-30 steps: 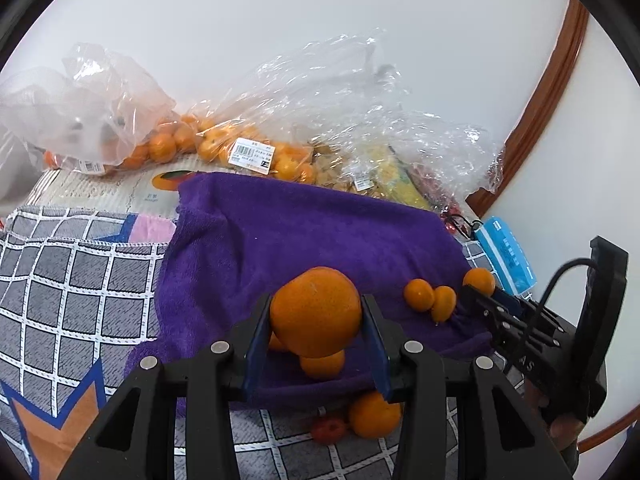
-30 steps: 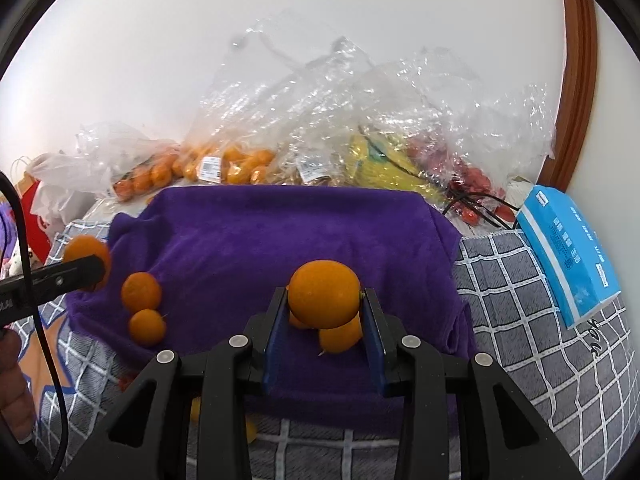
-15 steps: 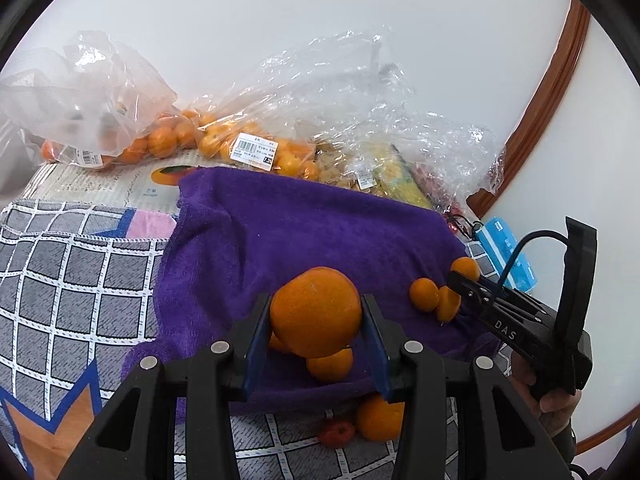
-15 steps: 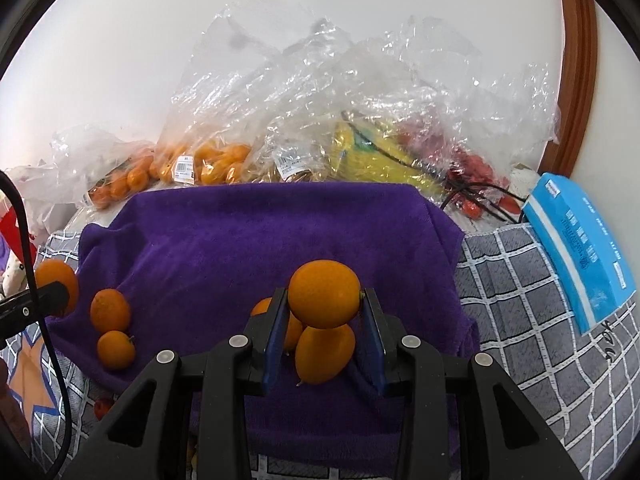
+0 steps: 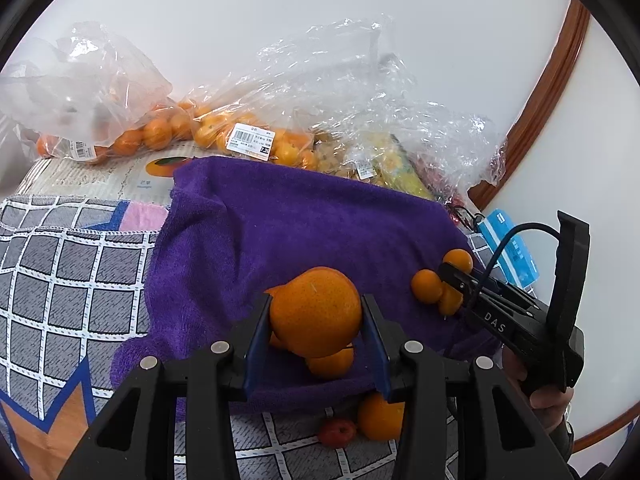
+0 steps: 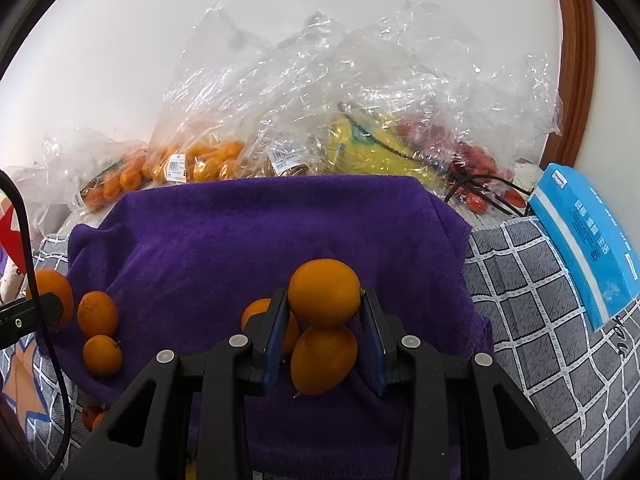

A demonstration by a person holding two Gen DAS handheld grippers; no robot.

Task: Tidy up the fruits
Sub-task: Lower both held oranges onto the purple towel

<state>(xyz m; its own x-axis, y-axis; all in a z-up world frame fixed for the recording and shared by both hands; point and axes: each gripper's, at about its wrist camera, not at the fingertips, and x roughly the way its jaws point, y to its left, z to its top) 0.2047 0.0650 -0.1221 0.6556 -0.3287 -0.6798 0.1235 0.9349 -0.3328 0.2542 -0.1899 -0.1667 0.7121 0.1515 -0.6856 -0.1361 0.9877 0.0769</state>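
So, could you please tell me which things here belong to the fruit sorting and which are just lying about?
Job: left gripper and right gripper, each shut on an orange; loose oranges; purple towel; bagged oranges.

Lying about: blue box, checked blanket, black cable.

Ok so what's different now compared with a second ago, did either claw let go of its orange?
Neither let go. The left claw stays shut on its orange, and the right claw on its orange. Both claws have moved forward over the purple towel, so the loose oranges on it look nearer; those fruits lie where they were.
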